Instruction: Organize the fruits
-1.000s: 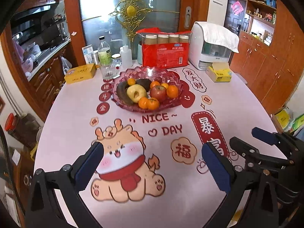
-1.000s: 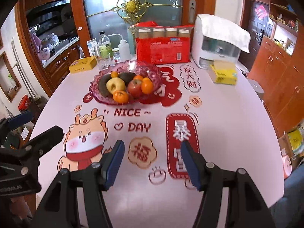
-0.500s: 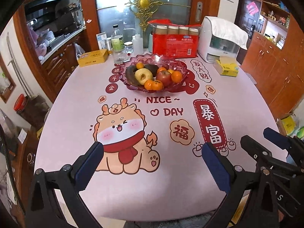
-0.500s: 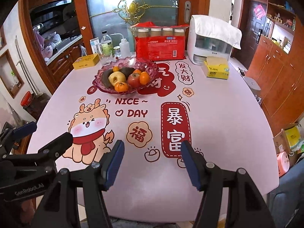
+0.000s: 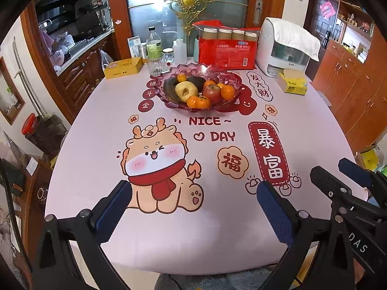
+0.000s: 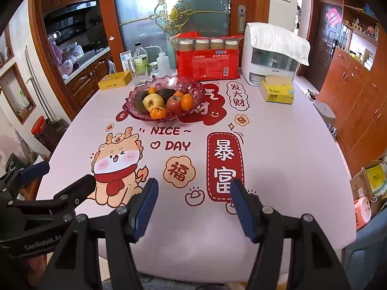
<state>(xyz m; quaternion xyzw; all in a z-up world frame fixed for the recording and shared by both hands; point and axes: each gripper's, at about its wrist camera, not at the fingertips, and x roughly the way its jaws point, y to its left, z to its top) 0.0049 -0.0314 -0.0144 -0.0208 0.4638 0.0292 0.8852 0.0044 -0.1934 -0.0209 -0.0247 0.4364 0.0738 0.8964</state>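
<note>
A pink glass fruit bowl stands at the far middle of the table and also shows in the right wrist view. It holds a red apple, a yellow pear-like fruit, dark avocados and several oranges. My left gripper is open and empty over the table's near edge. My right gripper is open and empty, also at the near edge, to the right of the left one. Both are far from the bowl.
Behind the bowl stand a red package of cups, a white appliance, bottles and a glass. A yellow box lies at the back left, a yellow tissue pack at the back right. Cabinets line both sides.
Both grippers have pulled back from the bowl toward the table's near edge and risen, so more of the table shows. Both stay open and empty.
</note>
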